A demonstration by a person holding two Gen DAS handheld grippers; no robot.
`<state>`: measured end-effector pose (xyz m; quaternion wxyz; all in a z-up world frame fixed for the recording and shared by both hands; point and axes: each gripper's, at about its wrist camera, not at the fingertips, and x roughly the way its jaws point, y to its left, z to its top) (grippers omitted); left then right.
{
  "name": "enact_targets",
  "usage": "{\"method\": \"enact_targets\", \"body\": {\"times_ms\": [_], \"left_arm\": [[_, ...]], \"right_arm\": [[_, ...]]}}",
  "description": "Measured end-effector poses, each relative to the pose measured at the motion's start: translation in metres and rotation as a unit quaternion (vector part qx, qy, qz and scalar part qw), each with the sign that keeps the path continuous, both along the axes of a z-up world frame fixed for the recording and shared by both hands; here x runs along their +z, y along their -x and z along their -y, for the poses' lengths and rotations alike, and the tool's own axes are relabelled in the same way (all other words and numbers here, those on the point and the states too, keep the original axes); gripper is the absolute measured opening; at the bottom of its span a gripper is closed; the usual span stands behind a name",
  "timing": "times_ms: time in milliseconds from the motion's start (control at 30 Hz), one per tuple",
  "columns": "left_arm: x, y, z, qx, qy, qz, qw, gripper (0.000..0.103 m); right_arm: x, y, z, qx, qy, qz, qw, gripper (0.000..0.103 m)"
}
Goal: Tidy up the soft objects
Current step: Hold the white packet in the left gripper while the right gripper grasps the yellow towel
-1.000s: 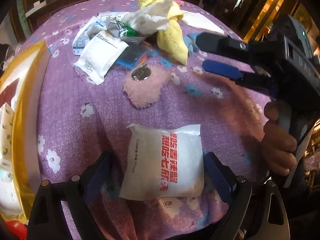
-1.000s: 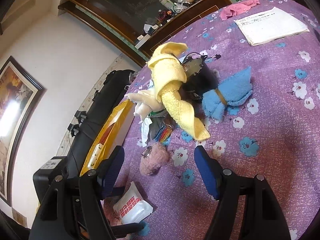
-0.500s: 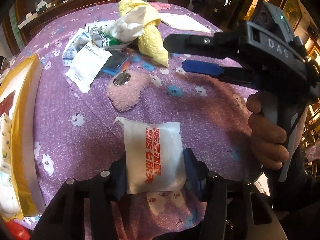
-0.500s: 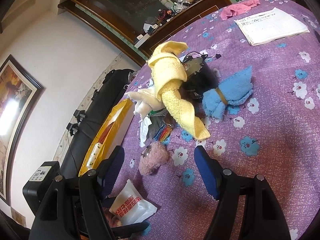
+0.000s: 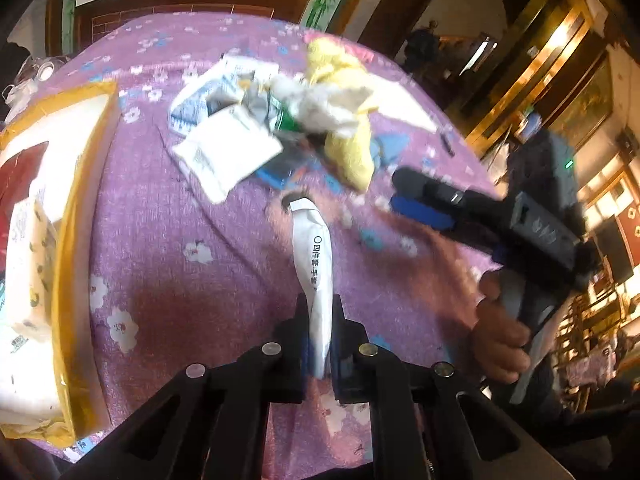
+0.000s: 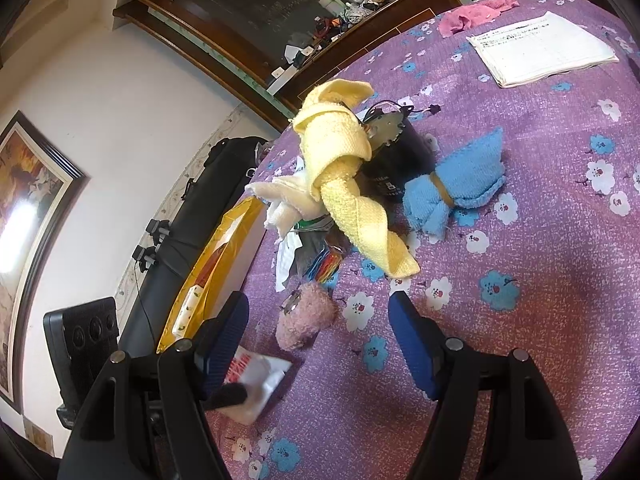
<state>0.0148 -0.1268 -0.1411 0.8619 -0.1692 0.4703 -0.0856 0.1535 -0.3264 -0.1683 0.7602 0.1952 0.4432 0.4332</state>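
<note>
The left gripper (image 5: 320,336) has its jaws clenched on a white packet (image 5: 316,272), held edge-on at lower centre above the purple flowered desk (image 5: 168,240); its black print is Chinese. The right gripper (image 6: 320,340) jaws stand released, empty, pink puff (image 6: 306,316) ahead.

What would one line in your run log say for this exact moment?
left gripper: shut on white packet | right gripper: open, empty | pink fuzzy pouch: on purple cloth | yellow box: at left
</note>
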Motion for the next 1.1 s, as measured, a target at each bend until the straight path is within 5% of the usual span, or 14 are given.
{"method": "enact_targets", "body": {"times_ms": [533, 833, 1100], "left_arm": [[0.014, -0.006, -0.041, 0.072, 0.075, 0.048, 0.9934, 0.006], [0.011, -0.01, -0.04, 0.074, 0.082, 0.056, 0.9923, 0.006], [0.002, -0.019, -0.042, 0.083, 0.089, 0.043, 0.9917, 0.006]], "right_arm": [[0.038, -0.003, -0.026, 0.007, 0.019, 0.058, 0.998, 0.072], [0.058, -0.05, -0.041, -0.072, 0.059, 0.083, 0.992, 0.071], [0.04, -0.051, -0.061, -0.085, 0.122, 0.115, 0.982, 0.036]]}}
